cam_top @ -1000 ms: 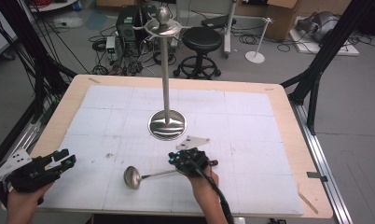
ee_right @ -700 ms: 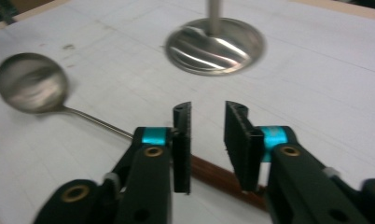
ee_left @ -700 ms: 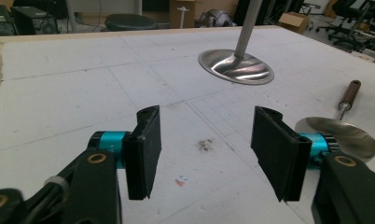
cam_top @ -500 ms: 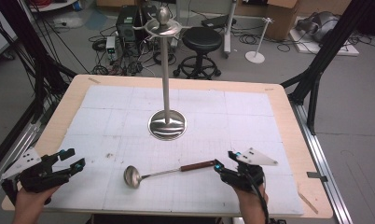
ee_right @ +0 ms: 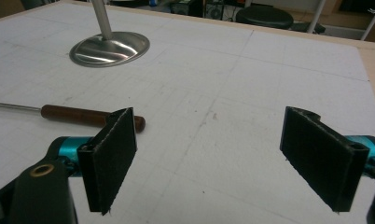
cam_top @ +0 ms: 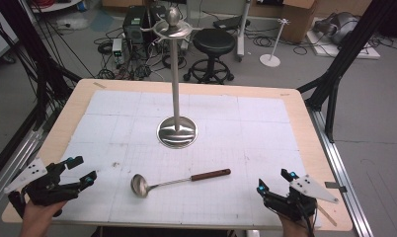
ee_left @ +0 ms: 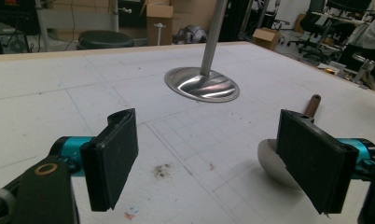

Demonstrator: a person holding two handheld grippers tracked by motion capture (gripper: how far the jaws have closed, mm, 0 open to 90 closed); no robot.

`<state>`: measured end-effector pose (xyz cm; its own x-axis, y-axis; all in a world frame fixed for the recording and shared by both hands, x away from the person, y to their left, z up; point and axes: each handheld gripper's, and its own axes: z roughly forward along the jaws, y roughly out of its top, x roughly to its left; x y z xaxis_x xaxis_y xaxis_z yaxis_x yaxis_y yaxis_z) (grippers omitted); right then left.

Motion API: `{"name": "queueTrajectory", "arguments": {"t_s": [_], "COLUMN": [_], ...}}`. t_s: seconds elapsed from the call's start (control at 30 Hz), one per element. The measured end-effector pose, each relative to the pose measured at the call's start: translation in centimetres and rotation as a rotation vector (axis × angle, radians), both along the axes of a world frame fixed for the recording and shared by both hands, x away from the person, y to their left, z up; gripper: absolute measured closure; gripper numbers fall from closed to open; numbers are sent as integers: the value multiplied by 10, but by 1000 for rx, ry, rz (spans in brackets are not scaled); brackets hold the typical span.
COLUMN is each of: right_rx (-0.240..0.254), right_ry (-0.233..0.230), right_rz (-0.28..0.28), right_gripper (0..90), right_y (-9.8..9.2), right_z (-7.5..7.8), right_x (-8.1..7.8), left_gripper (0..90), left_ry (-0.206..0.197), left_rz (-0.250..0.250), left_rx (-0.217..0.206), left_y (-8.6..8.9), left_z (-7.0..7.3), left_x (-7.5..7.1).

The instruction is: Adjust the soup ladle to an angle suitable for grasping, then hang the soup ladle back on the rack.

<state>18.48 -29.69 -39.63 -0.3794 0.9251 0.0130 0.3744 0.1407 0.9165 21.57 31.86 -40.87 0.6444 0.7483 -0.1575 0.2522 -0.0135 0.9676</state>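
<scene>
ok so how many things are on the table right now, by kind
ladle: 1, metal bowl with a brown wooden handle, lying flat
stand: 1, metal pole on a round base, upright
total: 2
The left gripper and the right gripper, both open and holding nothing, are at the near edge.

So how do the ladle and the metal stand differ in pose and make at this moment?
The ladle lies flat on the table near the front edge; the stand rises upright from a round base at mid-table. The ladle has a brown wooden handle; the stand is bare metal throughout. Both are shiny steel, and neither is touched by a gripper.
</scene>
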Motion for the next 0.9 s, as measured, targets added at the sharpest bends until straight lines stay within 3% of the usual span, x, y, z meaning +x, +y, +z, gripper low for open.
{"name": "queueTrajectory", "arguments": {"t_s": [0.3, 0.57, 0.67, 0.9], "right_rx": [-13, 15, 15, 29], "right_ry": [-5, 2, -1, -1], "right_rz": [-6, -22, -22, -22], "right_gripper": [175, 175, 175, 175], "right_y": [-1, -5, -5, -2], "right_z": [0, 0, 1, 0], "right_x": [-7, -11, -12, -12], "left_gripper": [216, 217, 221, 237], "left_ry": [6, 14, 15, 63], "left_rz": [-27, -46, -73, -172], "left_rx": [7, 22, 35, 91], "left_y": [-9, -16, -24, -49], "left_z": [-1, -1, 3, 13], "left_x": [3, 6, 10, 24]}}
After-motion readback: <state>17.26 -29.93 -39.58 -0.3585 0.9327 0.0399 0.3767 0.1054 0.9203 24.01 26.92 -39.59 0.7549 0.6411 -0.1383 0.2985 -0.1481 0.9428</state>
